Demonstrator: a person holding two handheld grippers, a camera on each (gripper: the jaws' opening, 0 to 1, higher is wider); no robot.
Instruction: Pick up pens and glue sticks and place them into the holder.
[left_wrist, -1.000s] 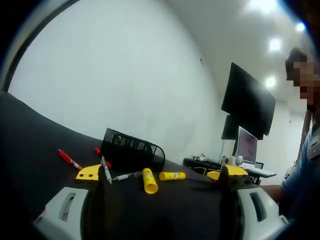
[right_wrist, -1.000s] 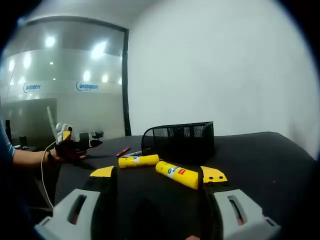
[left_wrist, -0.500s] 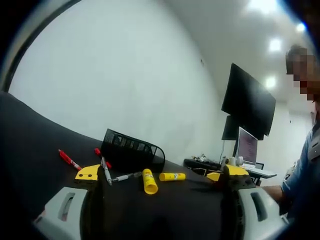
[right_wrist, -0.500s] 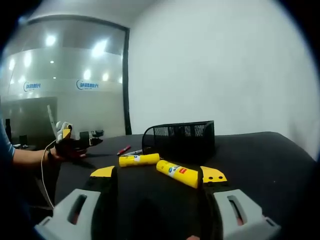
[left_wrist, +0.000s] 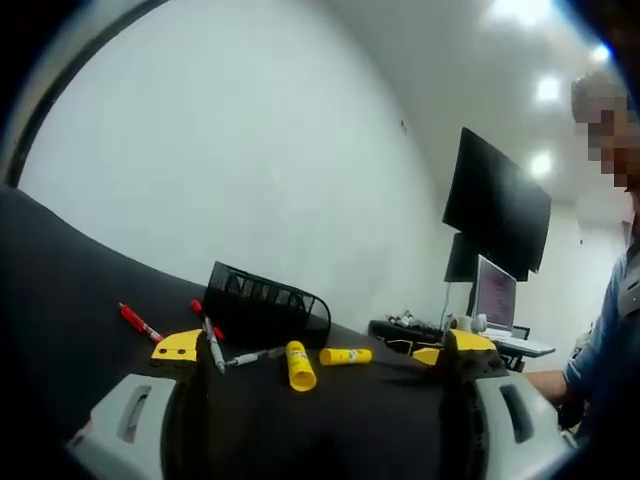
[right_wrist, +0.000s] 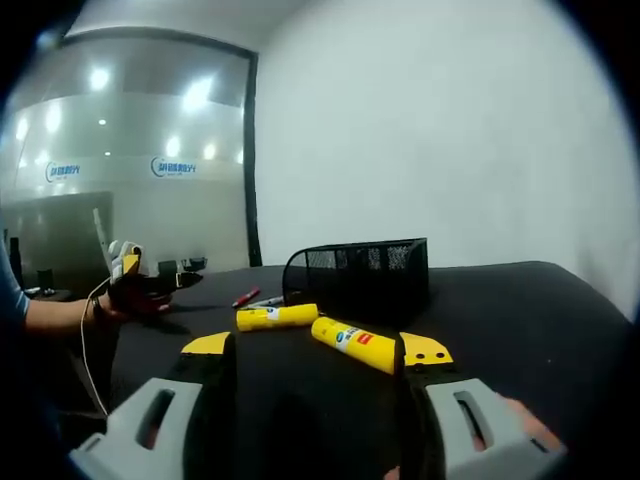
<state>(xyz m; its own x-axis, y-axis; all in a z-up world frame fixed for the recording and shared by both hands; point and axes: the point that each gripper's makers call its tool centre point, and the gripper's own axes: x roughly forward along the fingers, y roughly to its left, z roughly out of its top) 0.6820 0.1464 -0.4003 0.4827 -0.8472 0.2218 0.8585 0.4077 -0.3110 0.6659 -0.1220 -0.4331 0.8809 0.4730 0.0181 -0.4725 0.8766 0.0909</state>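
Observation:
A black mesh holder (left_wrist: 266, 300) stands on the black table (left_wrist: 60, 290). In front of it lie two yellow glue sticks (left_wrist: 299, 365) (left_wrist: 346, 355), two grey pens (left_wrist: 213, 345) (left_wrist: 250, 355) and two red pens (left_wrist: 138, 321) (left_wrist: 205, 314). My left gripper (left_wrist: 312, 350) is open, low over the table, short of these items. In the right gripper view the holder (right_wrist: 358, 275) stands behind both glue sticks (right_wrist: 277, 317) (right_wrist: 355, 345) and a red pen (right_wrist: 246, 298). My right gripper (right_wrist: 316, 347) is open, just short of the nearer glue stick. A hand holds the left gripper (right_wrist: 140, 285) at the far left.
A white wall (left_wrist: 250, 150) rises behind the table. A dark monitor (left_wrist: 497, 200), a lit screen (left_wrist: 493, 290) and a cluttered desk (left_wrist: 420, 325) stand beyond the table's right end. The person (left_wrist: 610, 330) is at the right edge. A glass partition (right_wrist: 130, 180) reflects ceiling lights.
Both views have barely shifted and the items on the table lie as before. A fingertip now shows at the lower right of the right gripper view.

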